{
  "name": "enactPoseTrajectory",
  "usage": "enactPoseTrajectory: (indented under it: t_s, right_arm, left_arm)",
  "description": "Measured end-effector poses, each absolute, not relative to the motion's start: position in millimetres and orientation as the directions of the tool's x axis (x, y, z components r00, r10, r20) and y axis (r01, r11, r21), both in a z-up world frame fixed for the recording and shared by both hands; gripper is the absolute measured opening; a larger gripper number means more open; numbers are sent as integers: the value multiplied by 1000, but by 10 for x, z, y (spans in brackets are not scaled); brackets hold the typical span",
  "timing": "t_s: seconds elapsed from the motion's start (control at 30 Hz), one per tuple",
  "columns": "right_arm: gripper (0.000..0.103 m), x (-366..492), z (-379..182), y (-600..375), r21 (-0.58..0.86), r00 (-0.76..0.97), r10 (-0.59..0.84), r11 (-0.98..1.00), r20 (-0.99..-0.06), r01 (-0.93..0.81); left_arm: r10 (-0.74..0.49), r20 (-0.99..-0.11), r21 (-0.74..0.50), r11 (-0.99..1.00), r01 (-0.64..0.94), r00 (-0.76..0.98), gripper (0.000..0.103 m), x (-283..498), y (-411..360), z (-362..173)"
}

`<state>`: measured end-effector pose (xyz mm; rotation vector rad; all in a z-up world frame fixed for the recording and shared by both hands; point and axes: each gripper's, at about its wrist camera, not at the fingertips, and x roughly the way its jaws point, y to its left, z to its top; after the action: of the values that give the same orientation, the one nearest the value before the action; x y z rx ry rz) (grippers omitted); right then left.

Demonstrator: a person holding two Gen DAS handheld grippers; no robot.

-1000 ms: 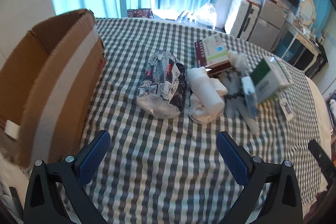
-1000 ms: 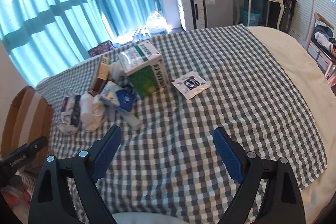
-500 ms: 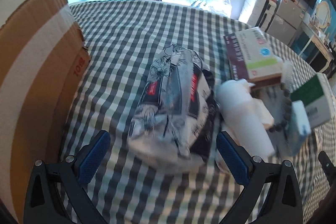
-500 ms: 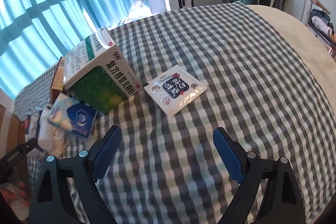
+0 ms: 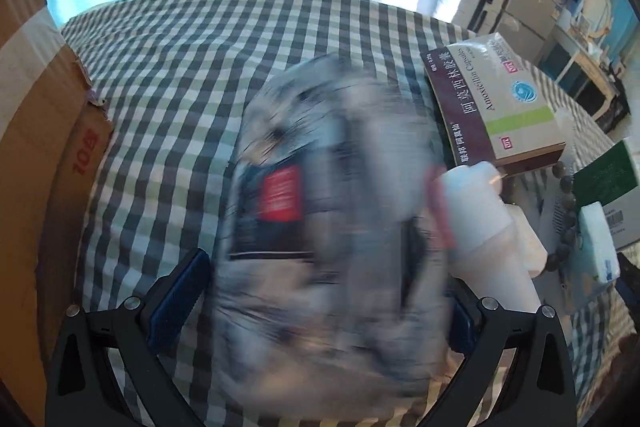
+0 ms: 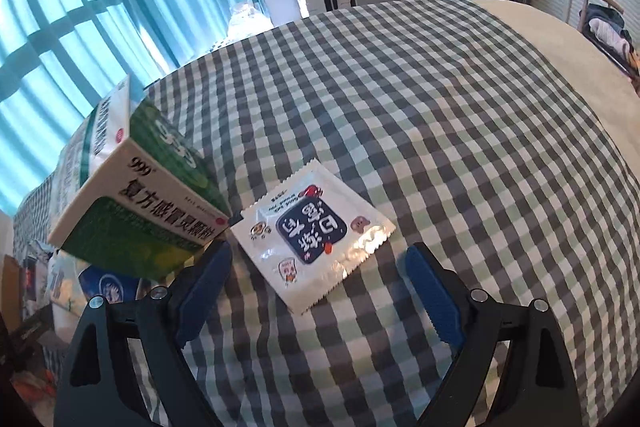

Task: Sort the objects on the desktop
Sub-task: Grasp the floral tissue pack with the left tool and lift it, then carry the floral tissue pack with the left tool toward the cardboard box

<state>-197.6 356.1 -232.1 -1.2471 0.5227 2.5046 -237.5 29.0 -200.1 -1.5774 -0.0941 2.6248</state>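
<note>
In the left wrist view a grey, black and red printed pouch [image 5: 320, 227], blurred by motion, fills the space between the blue pads of my open left gripper [image 5: 320, 295]. Beside it on the right lie a white bottle [image 5: 484, 223] and a maroon and white medicine box [image 5: 496, 107]. In the right wrist view a flat white sachet with a dark blue label [image 6: 312, 231] lies on the checked cloth just ahead of my open right gripper [image 6: 320, 291]. A green and white medicine box [image 6: 136, 195] stands to the sachet's left.
A brown cardboard box [image 5: 36, 131] stands at the left edge of the checked cloth [image 5: 192, 67]. A dark bead string [image 5: 568, 211], a small white pack [image 5: 598, 247] and a green box [image 5: 612, 183] crowd the right. A blue and white packet [image 6: 104, 287] lies under the green box.
Both grippers have moved forward and down. The pouch now sits between the left pads, and the sachet lies just ahead of the right pads. Both stay open.
</note>
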Motion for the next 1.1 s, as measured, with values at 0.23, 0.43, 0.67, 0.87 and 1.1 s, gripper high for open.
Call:
enactPoseTrajectory:
  t_s: [0.23, 0.43, 0.67, 0.87, 1.1]
  right_arm:
    - [61, -2075, -2385, 3469, 52, -542, 204, -906, -815, -420]
    - [31, -1995, -2343, 3424, 53, -563, 192, -920, -804, -389]
    - [11, -1794, -2304, 3503, 100, -589, 135, -932, -797, -349]
    - [9, -1535, -2071, 3476, 149, -601, 103, -923, -793, -354]
    - [9, -1149, -1589, 3335, 218, -655, 41, -926, -754, -309]
  left_arm:
    - [144, -860, -127, -990, -67, -490, 67, -2314, 102, -1910]
    - [186, -842, -172, -982, -74, -507, 45, -2175, -70, -1781]
    - [191, -823, -156, -981, -111, -534, 45, -1927, -107, -1502]
    - [208, -815, -153, -978, -144, -541, 45, -1632, -62, -1165]
    - [237, -779, -137, -968, -211, -580, 46, -1201, 5, -633]
